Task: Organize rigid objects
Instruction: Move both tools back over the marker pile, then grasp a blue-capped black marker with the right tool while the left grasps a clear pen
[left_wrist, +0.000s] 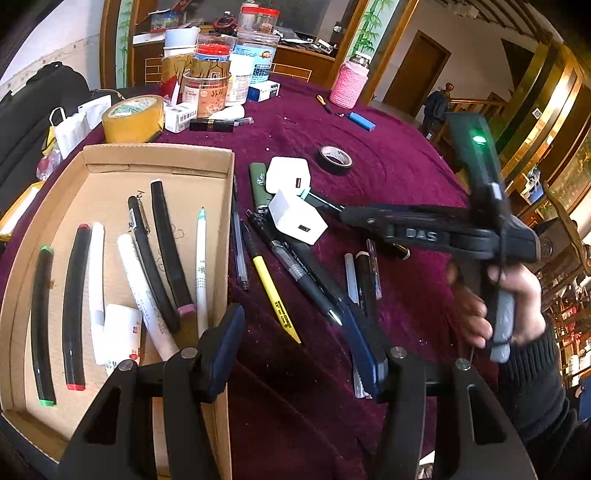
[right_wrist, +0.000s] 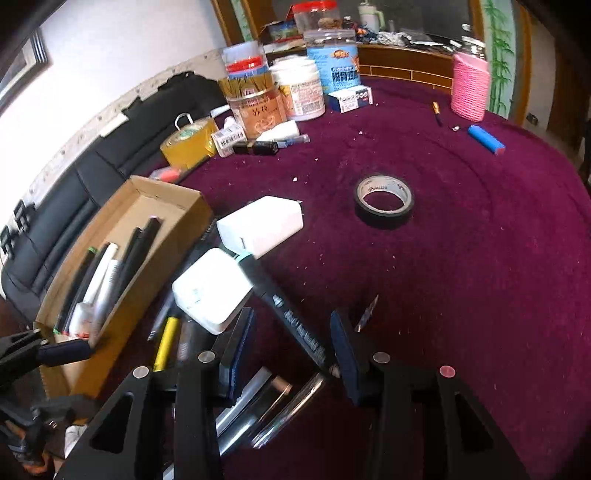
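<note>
Right hand-held gripper (right_wrist: 291, 343) wide, straddling marker (right_wrist: 291, 314), not yet gripping. Left hand-held gripper (left_wrist: 295, 343) open, empty. Risk: closing jaws nudge near charger (right_wrist: 212, 291), knocking pens on desk (right_wrist: 480, 277).

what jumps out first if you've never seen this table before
The deep purple tablecloth fills both views, with a cardboard tray of markers and pens lying side by side at its left. Right of the tray sits a loose heap of pens under two white chargers, and a black tape roll lies alone further out. Jars and tubs crowd the far edge.
</note>
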